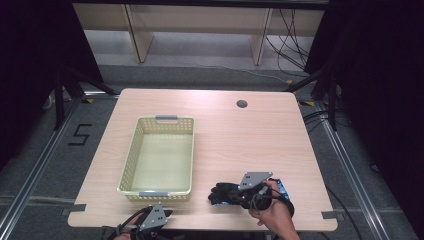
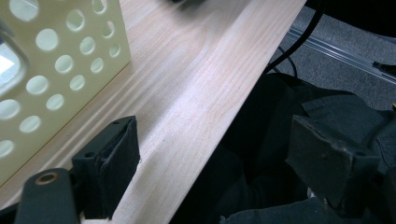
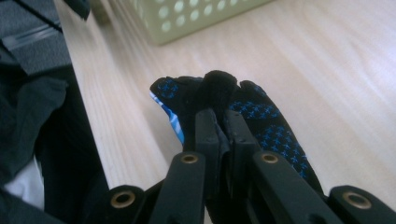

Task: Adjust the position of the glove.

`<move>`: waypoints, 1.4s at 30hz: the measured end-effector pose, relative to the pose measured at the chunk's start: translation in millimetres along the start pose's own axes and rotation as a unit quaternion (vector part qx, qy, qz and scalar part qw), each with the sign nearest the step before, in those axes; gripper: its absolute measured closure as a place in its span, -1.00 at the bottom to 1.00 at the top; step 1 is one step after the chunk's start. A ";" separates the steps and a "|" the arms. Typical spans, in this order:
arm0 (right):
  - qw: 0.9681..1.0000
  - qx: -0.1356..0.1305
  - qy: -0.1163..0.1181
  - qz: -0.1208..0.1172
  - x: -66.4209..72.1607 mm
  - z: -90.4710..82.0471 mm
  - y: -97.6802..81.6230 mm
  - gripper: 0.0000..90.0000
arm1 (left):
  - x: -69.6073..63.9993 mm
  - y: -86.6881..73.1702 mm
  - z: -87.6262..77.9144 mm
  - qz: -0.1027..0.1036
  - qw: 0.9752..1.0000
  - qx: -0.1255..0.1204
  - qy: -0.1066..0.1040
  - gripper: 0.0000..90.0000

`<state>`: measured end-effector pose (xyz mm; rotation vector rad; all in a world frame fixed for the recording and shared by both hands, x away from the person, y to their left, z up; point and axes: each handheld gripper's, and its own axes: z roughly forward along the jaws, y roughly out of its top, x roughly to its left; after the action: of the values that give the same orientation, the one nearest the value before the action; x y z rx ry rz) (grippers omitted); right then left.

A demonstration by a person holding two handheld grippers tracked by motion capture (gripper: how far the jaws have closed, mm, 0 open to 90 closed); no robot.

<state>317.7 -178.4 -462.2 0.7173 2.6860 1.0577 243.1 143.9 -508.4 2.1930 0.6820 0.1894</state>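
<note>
1. I have the right gripper [image 3: 223, 123] pinching a black glove [image 3: 261, 121] with little blue marks. Its jaws are pressed tight on a fold of the cloth.
2. The glove lies near the front edge of the table [image 1: 260, 135], close to the front right corner. It rests on the wood, and a bit of it bunches up out past the jaws.
3. I think the job is to put the glove in the basket [image 1: 131, 155]. The basket sits toward the left side of the table, well apart from the glove.
4. To do it well, I should keep the pinch firm and lift the glove straight up first, so the hanging part does not drag.
5. Then I should carry it over the basket's rim, high enough to miss the wall, and only let go once it is above the inside.
6. My right hand [image 1: 275, 212] comes in from the front edge, and the gripper points left toward the basket.
7. The left gripper [image 2: 210, 158] waits low at the front edge by the basket's near corner. Its jaws are spread wide and hold nothing.
</note>
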 end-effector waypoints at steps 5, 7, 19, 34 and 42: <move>0.999 0.032 -0.005 0.007 0.4 7.9 -10.7 0.92 | -0.5 -0.1 0.6 -0.001 1.000 0.000 -0.003 -0.64; 0.999 0.037 -0.002 -0.011 -1.3 11.2 -12.6 0.91 | 0.9 0.4 0.2 0.012 1.000 0.001 -0.002 -0.64; 0.998 0.065 -0.019 0.005 1.0 17.7 -20.3 0.59 | -0.8 -0.2 0.1 -0.001 1.000 0.000 0.000 -0.64; 0.970 -0.010 -0.194 0.148 -37.5 -76.5 -60.9 0.39 | -0.2 0.2 0.9 0.004 1.000 0.000 0.000 -0.64; 0.958 0.014 -0.209 0.197 -50.6 -77.9 -89.9 0.42 | -0.1 0.2 0.6 0.007 1.000 0.007 -0.001 -0.64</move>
<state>303.3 -306.7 -467.0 1.3531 2.2491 0.8206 243.4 143.3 -508.6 2.2114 0.6678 0.1906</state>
